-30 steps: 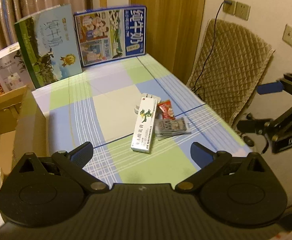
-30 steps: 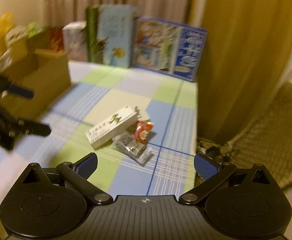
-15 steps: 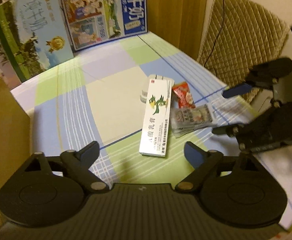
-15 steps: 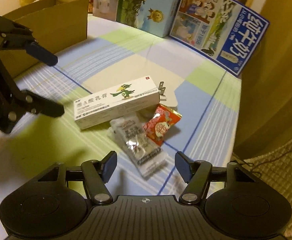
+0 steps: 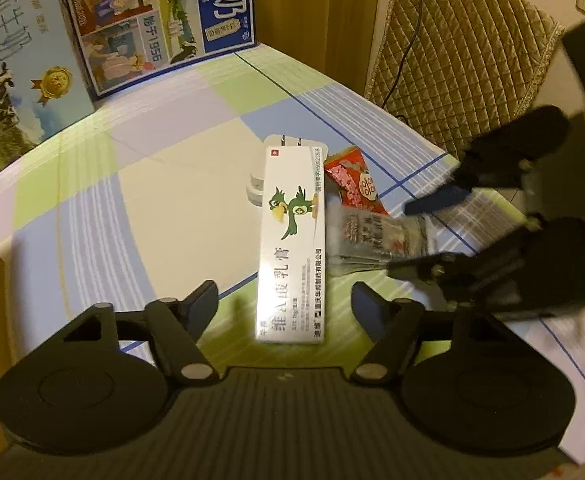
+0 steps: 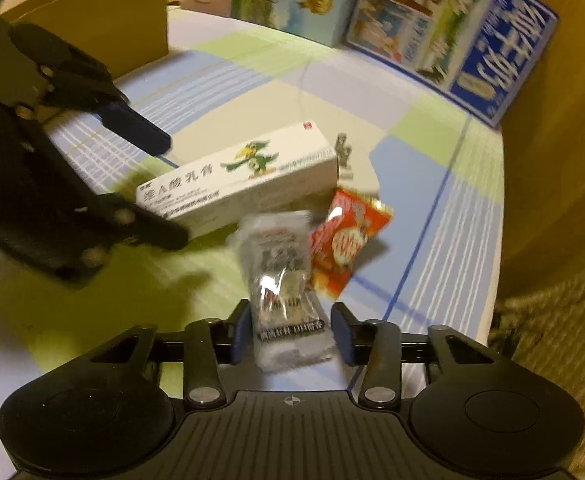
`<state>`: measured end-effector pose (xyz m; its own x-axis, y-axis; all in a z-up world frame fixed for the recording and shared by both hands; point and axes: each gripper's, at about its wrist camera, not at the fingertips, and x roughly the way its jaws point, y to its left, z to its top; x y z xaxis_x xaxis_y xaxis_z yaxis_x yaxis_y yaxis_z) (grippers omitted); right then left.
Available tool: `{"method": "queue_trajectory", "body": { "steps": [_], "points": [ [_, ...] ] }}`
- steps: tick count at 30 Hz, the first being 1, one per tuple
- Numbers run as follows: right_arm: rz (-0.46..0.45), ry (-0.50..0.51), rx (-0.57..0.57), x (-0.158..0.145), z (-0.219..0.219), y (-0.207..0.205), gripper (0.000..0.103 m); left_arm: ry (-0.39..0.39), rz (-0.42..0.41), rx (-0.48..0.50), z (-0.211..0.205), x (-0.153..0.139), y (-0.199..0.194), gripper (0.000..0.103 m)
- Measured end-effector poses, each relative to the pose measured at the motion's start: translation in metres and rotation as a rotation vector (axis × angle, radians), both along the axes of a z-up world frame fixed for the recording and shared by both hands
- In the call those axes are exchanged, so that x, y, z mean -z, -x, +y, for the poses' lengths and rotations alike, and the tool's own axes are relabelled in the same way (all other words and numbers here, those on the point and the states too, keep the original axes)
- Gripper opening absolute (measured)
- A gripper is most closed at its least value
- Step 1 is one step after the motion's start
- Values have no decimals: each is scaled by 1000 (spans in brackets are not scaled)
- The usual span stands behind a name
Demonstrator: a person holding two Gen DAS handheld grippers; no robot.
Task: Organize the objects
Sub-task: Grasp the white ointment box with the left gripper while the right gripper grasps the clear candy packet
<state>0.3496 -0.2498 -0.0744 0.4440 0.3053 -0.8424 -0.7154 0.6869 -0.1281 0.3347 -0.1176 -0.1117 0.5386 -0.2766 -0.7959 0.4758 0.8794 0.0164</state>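
Black left gripper (image 5: 284, 304), blue pads (image 5: 208, 294), silver pivot screws.

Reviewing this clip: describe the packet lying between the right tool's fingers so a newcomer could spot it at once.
Start at the long white ointment box with the green bird, lying mid-table on the checked tablecloth. Beside it, nearer the right tool, lies a clear silvery packet, one end between that tool's fingers. Its red snack-packet neighbour is opaque and bright; this one is see-through, grey and crinkly.
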Motion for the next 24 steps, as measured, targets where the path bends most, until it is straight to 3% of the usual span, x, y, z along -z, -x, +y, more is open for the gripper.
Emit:
{"method": "queue_trajectory", "body": {
  "steps": [4,11,14,17,21,24],
  "points": [
    [65,-45,50,-5,-10,20,38,-17,30,6,-3,10,4,33],
    [136,-84,147,-15,-33,60,38,-35,67,-6,6,5,59,33],
    [146,-100,149,-15,-39,77,39,0,100,-35,16,2,90,33],
    [112,-124,144,-15,-40,89,52,-14,103,-27,20,1,115,33],
    [85,-144,148,-11,-34,84,53,-9,88,-44,22,-5,126,43],
    [62,-126,123,-3,-26,77,53,-1,76,-42,21,-9,120,43]
  ]
}}
